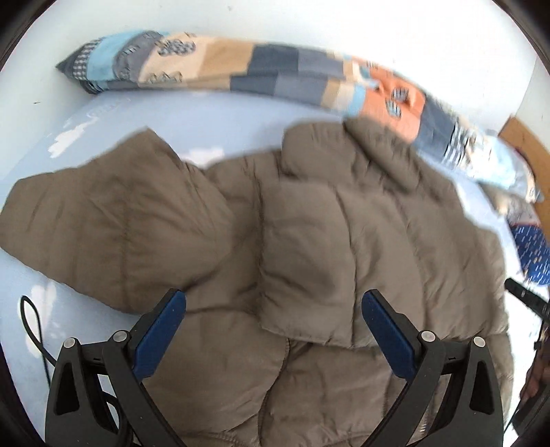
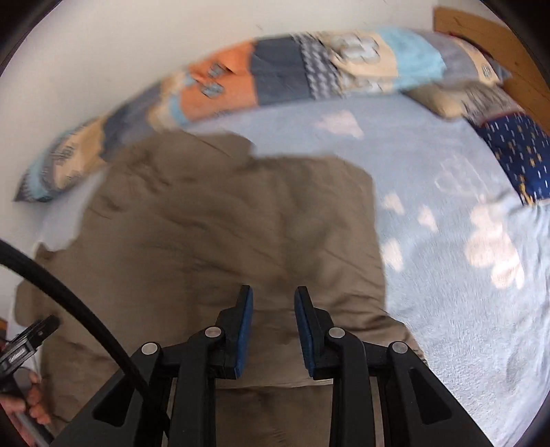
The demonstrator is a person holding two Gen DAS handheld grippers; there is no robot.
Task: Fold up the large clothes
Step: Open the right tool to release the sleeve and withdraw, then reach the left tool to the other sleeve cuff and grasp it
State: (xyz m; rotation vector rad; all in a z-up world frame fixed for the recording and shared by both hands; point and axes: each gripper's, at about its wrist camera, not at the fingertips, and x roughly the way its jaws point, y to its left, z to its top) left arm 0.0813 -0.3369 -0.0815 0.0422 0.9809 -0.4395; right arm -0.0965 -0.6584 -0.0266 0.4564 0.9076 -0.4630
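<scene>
We see a brown quilted jacket (image 1: 309,240) spread on a light blue bedsheet (image 2: 447,240), with a patchwork pillow (image 1: 240,72) lying along the far edge by the white wall (image 1: 378,31). Our left gripper (image 1: 274,302) hovers over the near part of the jacket with its jaws spread wide and nothing between them. Our right gripper (image 2: 274,299) sits above the jacket's right side, jaws parted by a narrow gap, gripping nothing. A dark blue patterned cushion (image 2: 522,154) lies far right.

Left tool (image 1: 274,302) gapes wide above the somewhat blurred brown puffer jacket (image 1: 309,220) on the bed (image 1: 213,113).
</scene>
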